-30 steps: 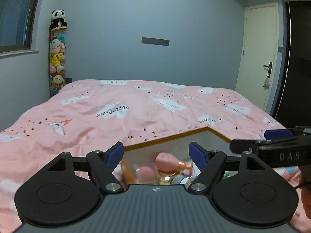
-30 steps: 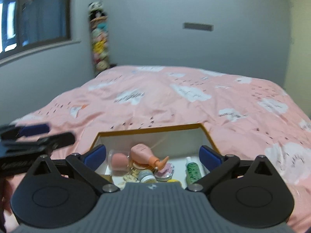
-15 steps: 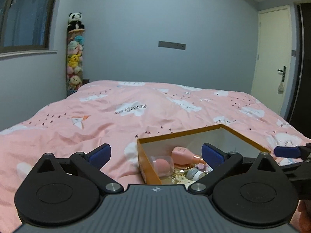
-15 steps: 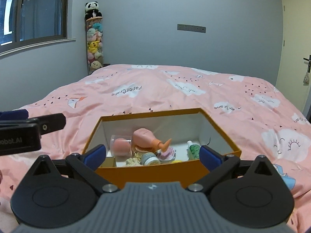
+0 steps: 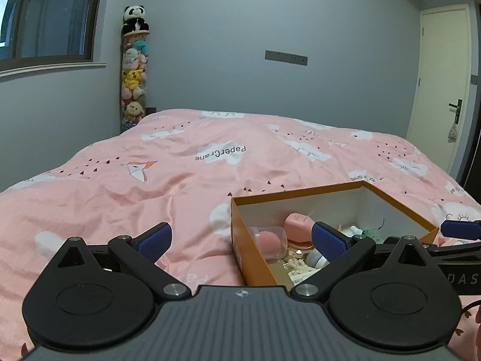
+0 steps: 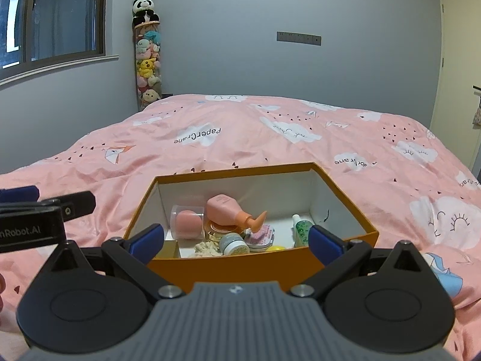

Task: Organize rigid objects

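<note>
Both grippers are tilting down toward the orange box (image 6: 258,267) — left gripper (image 5: 240,239) and right gripper (image 6: 236,239) spread wide, gripping nothing. Inside the box, a pink pump bottle (image 6: 228,209) is lying among small jars — the near wall is partly hiding them.

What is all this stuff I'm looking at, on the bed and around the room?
Box: one, orange outside, white inside, open, on the bed.
Pump bottle: one, pink, lying in the box.
Sponge case: one, clear with a pink sponge, box's left side.
Small jar: one, grey-blue lid, box's front.
Green bottle: one, box's right side.
Duvet: one, pink with clouds.
Plush toys: a stacked column, panda on top, corner.
Window: one, left wall.
Left gripper: black, blue pads, open.
Right gripper: same, open.
</note>
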{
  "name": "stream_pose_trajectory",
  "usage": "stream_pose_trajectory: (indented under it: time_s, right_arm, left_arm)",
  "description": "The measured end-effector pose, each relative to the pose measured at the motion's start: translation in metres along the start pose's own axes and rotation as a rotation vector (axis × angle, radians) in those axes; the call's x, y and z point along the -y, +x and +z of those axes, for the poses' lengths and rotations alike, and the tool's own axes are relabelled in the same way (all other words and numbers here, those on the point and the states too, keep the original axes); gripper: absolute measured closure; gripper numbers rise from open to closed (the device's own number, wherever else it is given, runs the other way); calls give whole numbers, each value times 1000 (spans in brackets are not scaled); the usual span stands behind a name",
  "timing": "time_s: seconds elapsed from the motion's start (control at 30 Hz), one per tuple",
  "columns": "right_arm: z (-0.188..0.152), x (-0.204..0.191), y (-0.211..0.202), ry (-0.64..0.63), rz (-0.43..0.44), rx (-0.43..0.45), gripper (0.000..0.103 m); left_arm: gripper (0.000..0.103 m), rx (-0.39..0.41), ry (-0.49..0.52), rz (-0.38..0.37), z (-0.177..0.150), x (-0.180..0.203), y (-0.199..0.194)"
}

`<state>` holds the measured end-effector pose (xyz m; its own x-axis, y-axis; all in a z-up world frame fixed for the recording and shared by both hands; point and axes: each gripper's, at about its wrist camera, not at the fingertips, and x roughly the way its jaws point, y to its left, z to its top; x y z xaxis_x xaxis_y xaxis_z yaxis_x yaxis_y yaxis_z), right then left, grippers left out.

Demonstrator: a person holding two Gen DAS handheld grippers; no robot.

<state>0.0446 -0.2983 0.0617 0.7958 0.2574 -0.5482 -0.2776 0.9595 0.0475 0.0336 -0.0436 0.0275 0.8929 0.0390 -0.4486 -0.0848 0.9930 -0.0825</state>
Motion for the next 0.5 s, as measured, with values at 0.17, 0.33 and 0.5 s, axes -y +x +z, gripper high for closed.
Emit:
stream_pose_trajectory:
  time_s: [0.17,0.33,0.5]
  right_arm:
    - [0,1,2,3,-1,-9,3]
    - [0,-1,6,-4,1,-33,3]
    - [-1,-3,8,-16,8,-51,3]
  left_arm:
    - [0,-20,6,4,-1,0,2]
    - [0,-49,-2,11,-3,-1,7]
    - [0,-63,-6,10,-4,-1,8]
